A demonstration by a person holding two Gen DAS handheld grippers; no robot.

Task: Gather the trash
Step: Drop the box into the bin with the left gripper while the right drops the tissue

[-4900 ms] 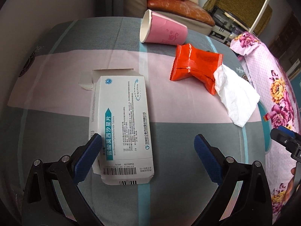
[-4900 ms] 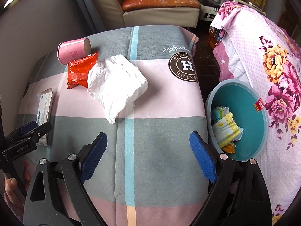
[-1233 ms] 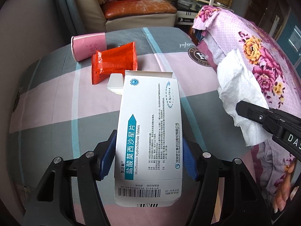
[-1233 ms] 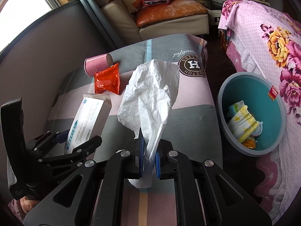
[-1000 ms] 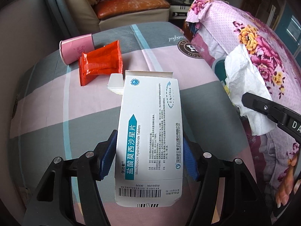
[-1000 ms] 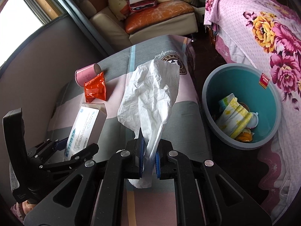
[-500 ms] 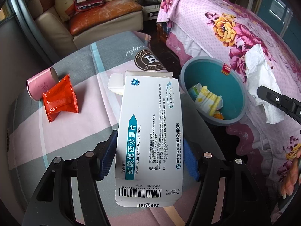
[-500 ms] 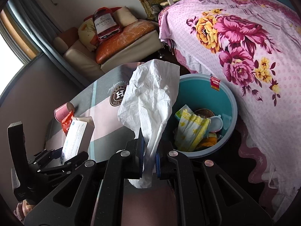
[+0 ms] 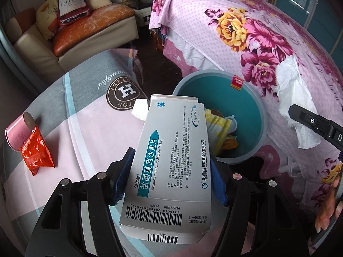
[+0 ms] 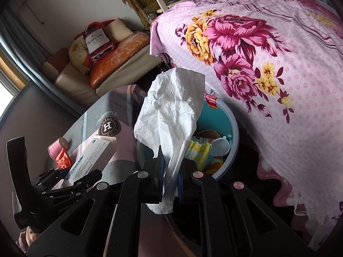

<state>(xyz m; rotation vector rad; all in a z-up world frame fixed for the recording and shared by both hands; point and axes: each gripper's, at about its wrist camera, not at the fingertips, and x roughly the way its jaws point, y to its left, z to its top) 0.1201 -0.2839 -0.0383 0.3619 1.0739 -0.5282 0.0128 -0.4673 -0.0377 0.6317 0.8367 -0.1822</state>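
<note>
In the teal bin (image 9: 255,115), yellow wrapper (image 9: 216,124), white lid (image 10: 219,146), scraps.

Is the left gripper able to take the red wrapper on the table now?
Probably not yet: the left gripper is shut on the medicine box, so its jaws are full. The red wrapper lies uncovered on the table.

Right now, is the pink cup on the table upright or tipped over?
Tipped over. The pink cup lies on its side on the table, round base facing the camera, beside the red wrapper.
</note>
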